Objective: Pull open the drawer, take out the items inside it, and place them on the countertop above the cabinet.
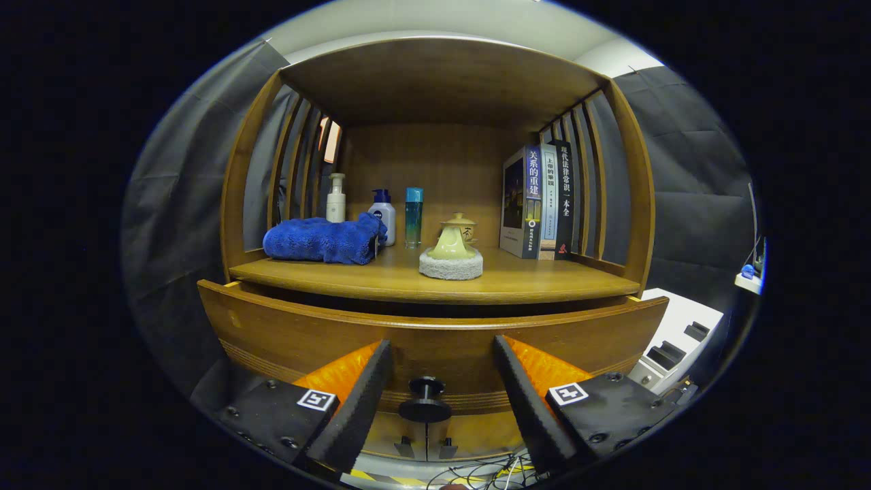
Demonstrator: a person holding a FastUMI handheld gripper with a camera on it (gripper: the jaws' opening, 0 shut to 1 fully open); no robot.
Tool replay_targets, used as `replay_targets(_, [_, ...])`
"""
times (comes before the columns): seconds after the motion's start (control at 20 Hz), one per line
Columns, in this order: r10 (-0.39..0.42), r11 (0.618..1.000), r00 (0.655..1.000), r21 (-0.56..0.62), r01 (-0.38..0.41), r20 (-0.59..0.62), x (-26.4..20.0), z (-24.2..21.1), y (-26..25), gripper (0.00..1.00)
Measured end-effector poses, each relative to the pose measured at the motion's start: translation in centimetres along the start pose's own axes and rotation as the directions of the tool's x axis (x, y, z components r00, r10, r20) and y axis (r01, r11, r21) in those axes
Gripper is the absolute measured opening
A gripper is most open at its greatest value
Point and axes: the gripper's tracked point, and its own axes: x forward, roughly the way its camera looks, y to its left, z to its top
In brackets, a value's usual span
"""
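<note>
Handheld gripper (442,381) flanking the drawer knob (424,401), two wedge-shaped fingers (354,401) with ribbed inner faces, foam-like textured pads, square fiducial markers (317,399) on flat mounting blocks, round screw heads

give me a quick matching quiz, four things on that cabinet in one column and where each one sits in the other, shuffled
Things:
1. blue towel
2. teapot
3. books
4. drawer knob

Places:
A. standing upright against the slatted side, past the teapot
B. between the open fingers of the gripper, untouched
C. on a round grey pad, mid-countertop
D. lying folded in front of the pump bottle

Pairs: 1-D, 2-C, 3-A, 4-B
</note>
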Motion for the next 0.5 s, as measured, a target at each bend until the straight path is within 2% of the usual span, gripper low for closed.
replay_targets(0.5, [0.003,1.0,1.0,0.005,-0.003,-0.004,2.2,0.5,0.0,0.98])
